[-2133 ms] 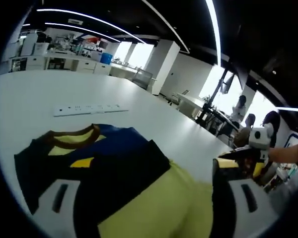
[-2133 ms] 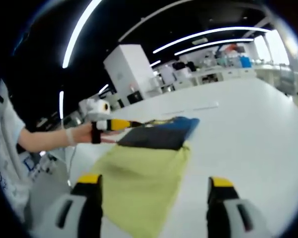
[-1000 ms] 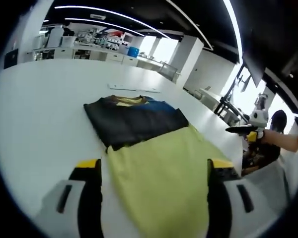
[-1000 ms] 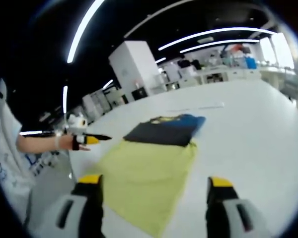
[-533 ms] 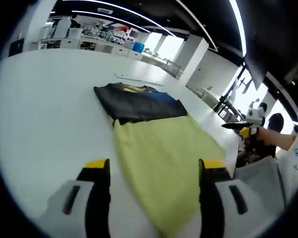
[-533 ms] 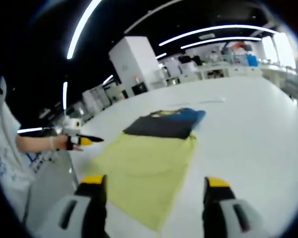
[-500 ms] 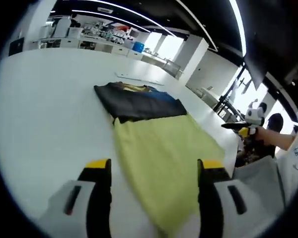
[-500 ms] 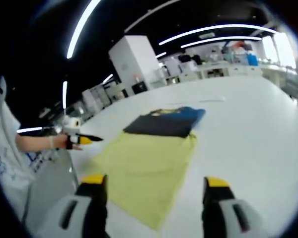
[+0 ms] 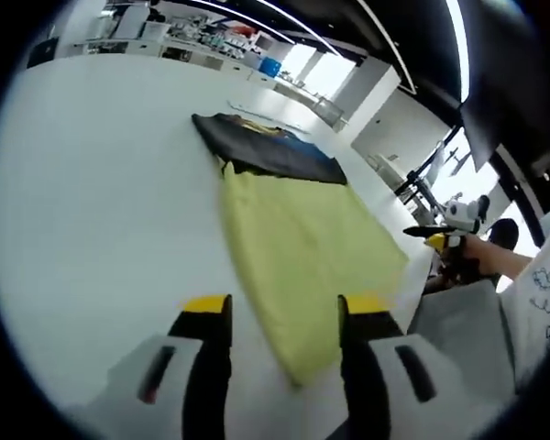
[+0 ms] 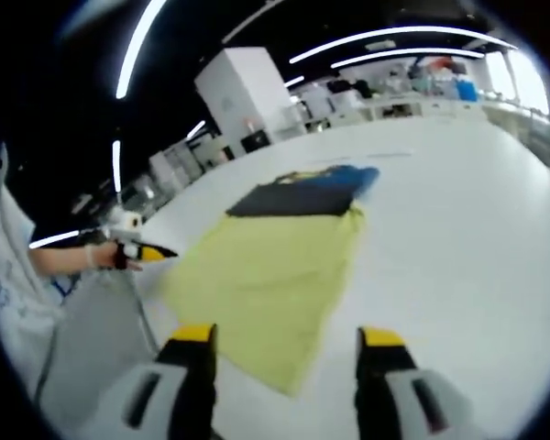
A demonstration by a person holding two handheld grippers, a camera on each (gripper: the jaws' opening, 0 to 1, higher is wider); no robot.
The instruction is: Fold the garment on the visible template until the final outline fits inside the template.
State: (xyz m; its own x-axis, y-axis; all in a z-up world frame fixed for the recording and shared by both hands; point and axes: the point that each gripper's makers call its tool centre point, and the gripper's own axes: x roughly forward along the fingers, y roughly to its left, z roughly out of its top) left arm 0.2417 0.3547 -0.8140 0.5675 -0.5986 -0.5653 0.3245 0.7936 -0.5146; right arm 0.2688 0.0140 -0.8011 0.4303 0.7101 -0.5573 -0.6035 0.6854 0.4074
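Note:
The garment lies flat on the white table (image 9: 92,183). Its yellow-green lower part (image 9: 298,234) reaches toward me, and a dark folded upper part (image 9: 266,151) with a blue patch lies at the far end. My left gripper (image 9: 286,312) hangs open just short of the near hem, holding nothing. In the right gripper view the same yellow-green cloth (image 10: 266,266), the dark fold (image 10: 293,200) and the blue patch (image 10: 348,174) stretch away from my open, empty right gripper (image 10: 287,337). Each view catches the other gripper: the right gripper (image 9: 440,234) and the left gripper (image 10: 137,249), both off the table's side.
The table edge runs close to the garment's side near a grey surface (image 9: 458,321) below it. A person's hand (image 10: 96,257) and a white printed sleeve (image 9: 545,293) show there. Shelves and benches (image 10: 394,92) stand far behind.
Both cameras have dropped back toward the garment's near hem, so the yellow-green cloth now reaches down between each pair of jaws. Both pairs of jaws stand closer together than before. The garment has not moved.

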